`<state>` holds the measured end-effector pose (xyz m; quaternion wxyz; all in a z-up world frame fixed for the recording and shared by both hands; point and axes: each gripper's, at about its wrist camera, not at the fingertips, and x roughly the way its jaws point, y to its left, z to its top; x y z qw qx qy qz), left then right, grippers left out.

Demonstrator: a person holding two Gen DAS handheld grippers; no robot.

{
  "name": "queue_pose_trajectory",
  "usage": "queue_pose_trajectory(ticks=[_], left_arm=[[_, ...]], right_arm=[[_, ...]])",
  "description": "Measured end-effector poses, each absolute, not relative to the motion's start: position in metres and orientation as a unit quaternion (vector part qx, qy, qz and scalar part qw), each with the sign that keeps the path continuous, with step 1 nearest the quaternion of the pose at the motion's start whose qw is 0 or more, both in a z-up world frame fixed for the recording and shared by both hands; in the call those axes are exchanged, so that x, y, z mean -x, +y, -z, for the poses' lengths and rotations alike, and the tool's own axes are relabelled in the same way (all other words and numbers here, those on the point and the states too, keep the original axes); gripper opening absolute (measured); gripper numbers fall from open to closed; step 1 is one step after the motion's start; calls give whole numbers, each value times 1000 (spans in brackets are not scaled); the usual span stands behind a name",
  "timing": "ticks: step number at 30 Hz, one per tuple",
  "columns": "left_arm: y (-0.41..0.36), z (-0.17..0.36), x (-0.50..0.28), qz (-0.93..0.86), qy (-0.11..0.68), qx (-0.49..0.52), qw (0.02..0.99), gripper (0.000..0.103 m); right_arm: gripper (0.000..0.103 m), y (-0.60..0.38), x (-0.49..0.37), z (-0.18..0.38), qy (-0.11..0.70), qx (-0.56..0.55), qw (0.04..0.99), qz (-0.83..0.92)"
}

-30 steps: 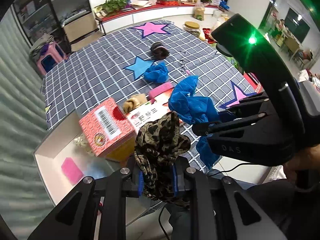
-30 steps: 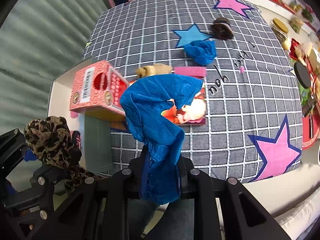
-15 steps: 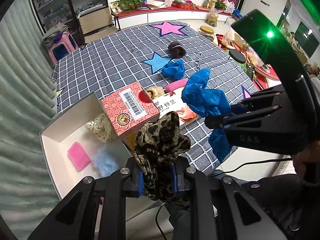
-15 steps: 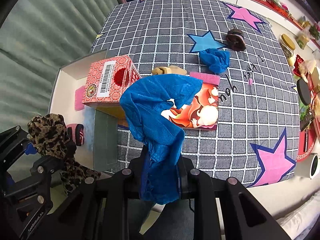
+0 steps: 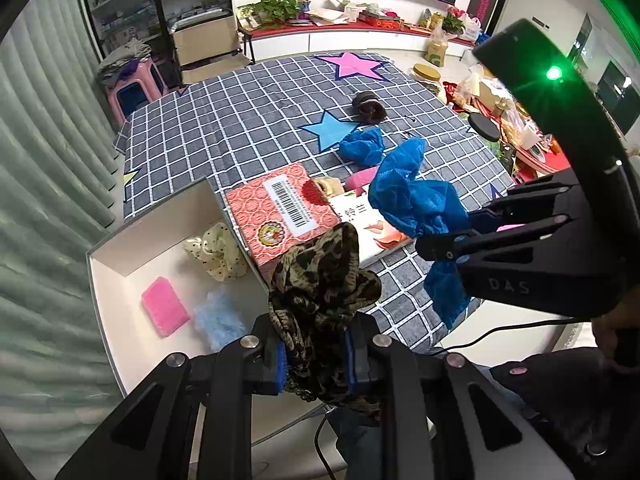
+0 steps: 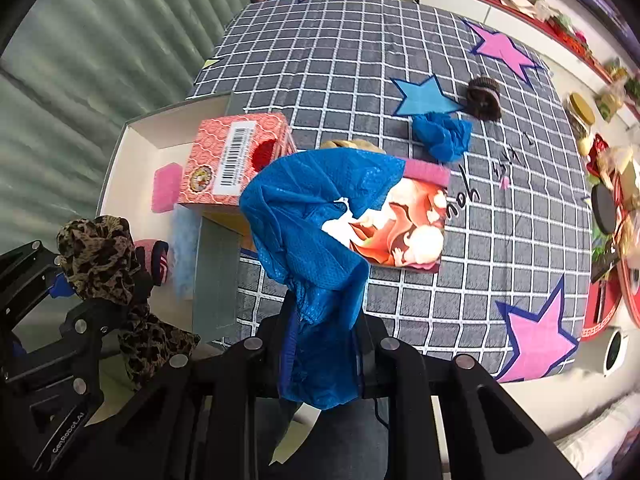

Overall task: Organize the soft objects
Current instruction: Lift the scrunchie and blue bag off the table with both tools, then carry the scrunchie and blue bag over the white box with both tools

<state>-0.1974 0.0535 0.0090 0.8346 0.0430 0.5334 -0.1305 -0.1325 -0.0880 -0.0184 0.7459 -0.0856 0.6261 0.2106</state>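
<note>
The right claw [image 5: 444, 248] carried "DAS" on its side, at 4 o'clock in the left view. "GenRobot.AI" ran along the left claw [image 6: 64, 280] at 8 o'clock in the right view. The book [image 5: 360, 216] showed "铃兰". The tablecloth [image 6: 520, 208] read "you".

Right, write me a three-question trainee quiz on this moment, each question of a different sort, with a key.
1. True or false: the left gripper is shut on a leopard-print fabric scrunchie.
2. Multiple choice: what does the right gripper hold? A) a crumpled blue non-woven shoe cover B) a flat pink sponge C) a dark brown scrunchie
3. Fill in: the flat pink sponge, the pale blue fluffy piece and the cream dotted scrunchie lie inside the open white ____.

Key: 1 true; 2 A; 3 box.
</note>
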Motion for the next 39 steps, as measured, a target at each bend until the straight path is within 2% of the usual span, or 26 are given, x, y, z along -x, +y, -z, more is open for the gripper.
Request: queue_pose_trajectory(ticks=[39], left_arm=[[70, -9, 191, 114, 539, -35, 834, 23]], right_arm=[[24, -82, 128, 15, 619, 84, 751, -213]])
